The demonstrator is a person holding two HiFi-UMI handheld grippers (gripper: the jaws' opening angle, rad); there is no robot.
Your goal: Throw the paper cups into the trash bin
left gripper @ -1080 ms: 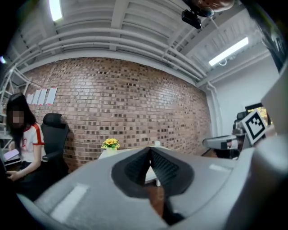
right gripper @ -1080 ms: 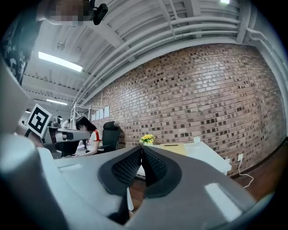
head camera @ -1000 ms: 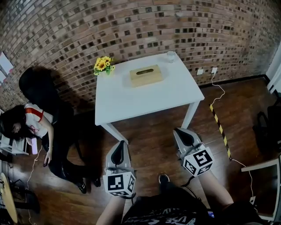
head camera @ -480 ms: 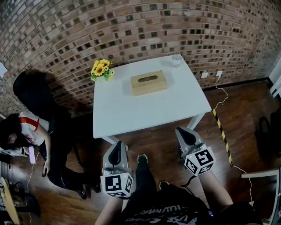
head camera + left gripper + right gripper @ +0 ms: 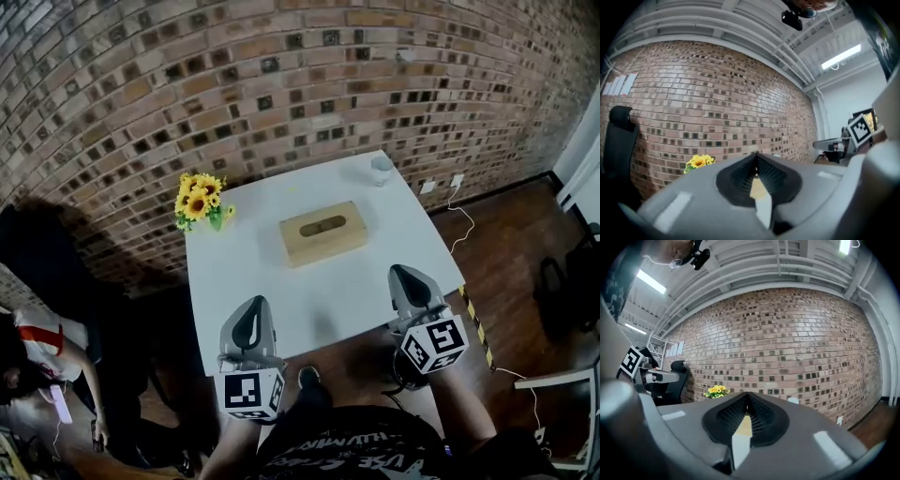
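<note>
A white paper cup point(image 5: 381, 169) stands at the far right corner of the white table point(image 5: 281, 291); in the right gripper view the cup point(image 5: 792, 401) shows just right of the jaws. No trash bin is in any view. My left gripper point(image 5: 255, 302) is over the table's near edge, shut with nothing in it, and its jaws point(image 5: 756, 157) meet at the tip. My right gripper point(image 5: 401, 270) hangs over the near right edge, also shut and empty, its tips closed point(image 5: 747, 394). Both point level toward the brick wall.
A wooden tissue box point(image 5: 323, 232) lies mid-table and a sunflower bunch point(image 5: 199, 199) stands at the far left corner. A person point(image 5: 33, 352) sits low at the left beside a black chair. Striped floor tape point(image 5: 476, 323) and a cable run right of the table.
Both grippers have come forward from over the floor to over the table's near edge. The table now sits much closer in view. Both stay shut.
</note>
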